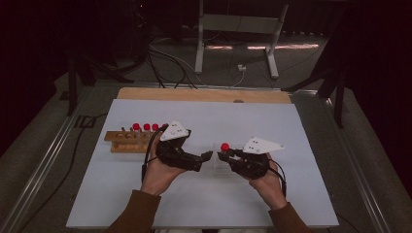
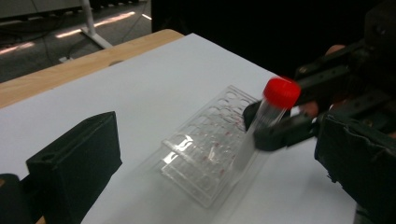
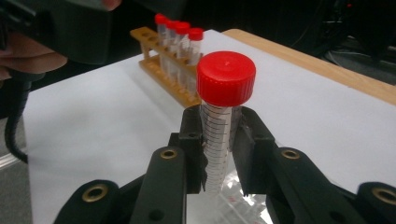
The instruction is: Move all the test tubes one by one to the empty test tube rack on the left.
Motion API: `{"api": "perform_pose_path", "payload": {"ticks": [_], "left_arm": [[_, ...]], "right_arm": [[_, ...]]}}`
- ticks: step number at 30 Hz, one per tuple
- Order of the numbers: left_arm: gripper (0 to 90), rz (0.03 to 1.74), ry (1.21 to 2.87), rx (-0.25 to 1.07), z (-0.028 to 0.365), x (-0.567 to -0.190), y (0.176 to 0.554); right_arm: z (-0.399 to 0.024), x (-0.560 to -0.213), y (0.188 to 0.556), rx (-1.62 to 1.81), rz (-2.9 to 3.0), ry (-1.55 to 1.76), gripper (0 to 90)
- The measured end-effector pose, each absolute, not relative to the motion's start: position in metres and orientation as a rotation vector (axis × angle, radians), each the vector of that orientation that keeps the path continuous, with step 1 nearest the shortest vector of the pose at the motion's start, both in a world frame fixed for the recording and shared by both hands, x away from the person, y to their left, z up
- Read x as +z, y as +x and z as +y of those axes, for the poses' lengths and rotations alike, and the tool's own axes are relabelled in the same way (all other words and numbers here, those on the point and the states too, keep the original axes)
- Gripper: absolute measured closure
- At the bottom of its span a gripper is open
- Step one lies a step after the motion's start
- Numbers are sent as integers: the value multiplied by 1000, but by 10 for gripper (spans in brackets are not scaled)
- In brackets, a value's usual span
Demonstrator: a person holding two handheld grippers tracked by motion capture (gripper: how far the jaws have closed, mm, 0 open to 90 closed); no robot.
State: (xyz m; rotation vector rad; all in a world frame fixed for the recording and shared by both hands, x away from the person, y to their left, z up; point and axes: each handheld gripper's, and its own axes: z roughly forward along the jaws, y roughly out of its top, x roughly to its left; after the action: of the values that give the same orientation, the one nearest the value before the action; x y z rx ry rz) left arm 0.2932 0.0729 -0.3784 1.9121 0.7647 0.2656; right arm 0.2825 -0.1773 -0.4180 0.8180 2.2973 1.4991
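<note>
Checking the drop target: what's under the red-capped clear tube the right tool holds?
Under the red-capped clear plastic tube, shut in the right tool, lies the clear plastic tube rack on the white table sheet. The tool covers the tube's tip, so which hole it points at can't be told.

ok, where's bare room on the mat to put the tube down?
Free: far half of the white mat, and its right side beyond the right hand-held gripper. Crowded: wooden rack at left, clear rack between the grippers.
</note>
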Motion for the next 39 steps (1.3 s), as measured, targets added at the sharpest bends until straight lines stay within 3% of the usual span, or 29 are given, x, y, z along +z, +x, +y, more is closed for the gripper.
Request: {"api": "perform_pose_path", "payload": {"ticks": [7,16,23,35,39], "left_arm": [[89,743,1900,243,63,-377,291],[383,670,1921,193,53,-379,289],[530,629,1967,191,46,-384,287],[691,622,1992,174,43,-388,288],[704,623,1994,178,43,-388,288]], "right_arm": [[-169,-421,281,1509,2340,803,736],[-166,-423,280,1525,2367,802,737],[-166,-423,280,1535,2373,801,737],[-163,-425,280,1527,2389,787,737],[-163,-425,279,1530,2389,789,737]]}}
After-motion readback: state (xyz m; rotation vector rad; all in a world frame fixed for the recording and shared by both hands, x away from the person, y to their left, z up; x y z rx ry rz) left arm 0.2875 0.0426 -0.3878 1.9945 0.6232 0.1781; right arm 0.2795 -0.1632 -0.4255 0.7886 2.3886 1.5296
